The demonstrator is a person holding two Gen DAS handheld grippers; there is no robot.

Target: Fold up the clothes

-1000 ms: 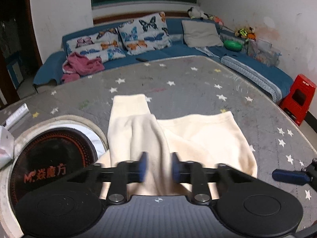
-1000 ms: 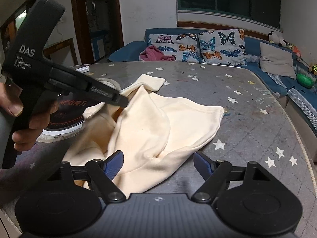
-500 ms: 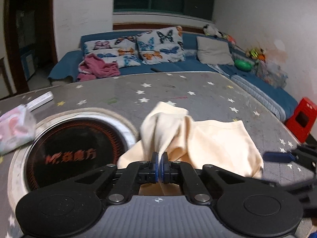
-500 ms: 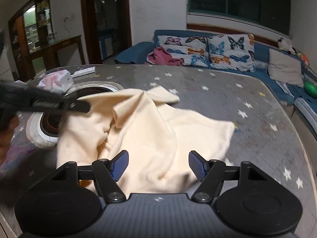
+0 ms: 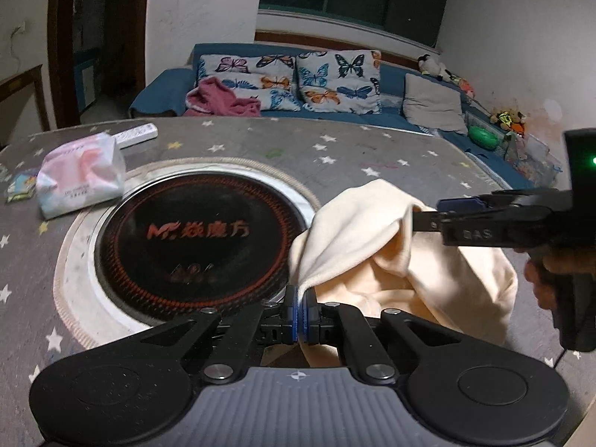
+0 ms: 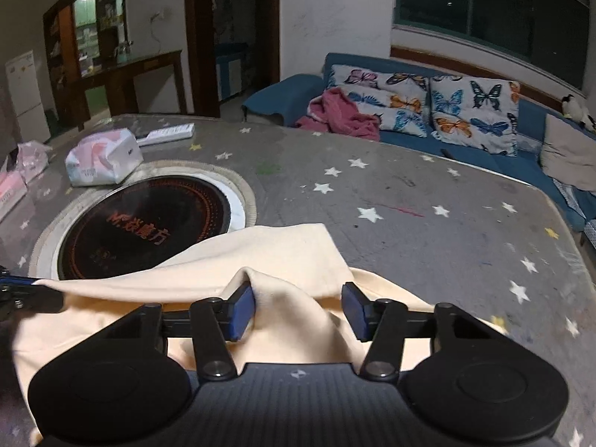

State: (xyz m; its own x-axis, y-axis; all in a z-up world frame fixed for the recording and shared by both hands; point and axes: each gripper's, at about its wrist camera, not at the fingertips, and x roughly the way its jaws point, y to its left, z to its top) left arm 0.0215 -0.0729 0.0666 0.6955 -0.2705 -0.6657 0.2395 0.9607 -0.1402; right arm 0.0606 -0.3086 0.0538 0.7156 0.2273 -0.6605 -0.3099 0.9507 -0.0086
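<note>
A cream garment (image 5: pixel 376 249) lies bunched on the grey star-patterned table (image 5: pixel 335 149). My left gripper (image 5: pixel 300 314) is shut on an edge of it and holds that edge lifted. In the right wrist view the garment (image 6: pixel 283 257) spreads under my right gripper (image 6: pixel 298 311), which is open with a raised fold of the cloth between its fingers. The right gripper (image 5: pixel 452 210) also shows in the left wrist view, reaching into the cloth from the right.
A round black induction hob (image 5: pixel 193 234) is set in the table left of the garment. A pink tissue pack (image 5: pixel 80 178) and a white remote (image 5: pixel 136 134) lie behind it. A blue sofa (image 5: pixel 335 85) with butterfly cushions and pink clothing (image 5: pixel 219 98) stands beyond the table.
My left gripper closed on the garment edge and pulled it left toward the hob. My right gripper moved forward over the cloth, with a fold between its open fingers now.
</note>
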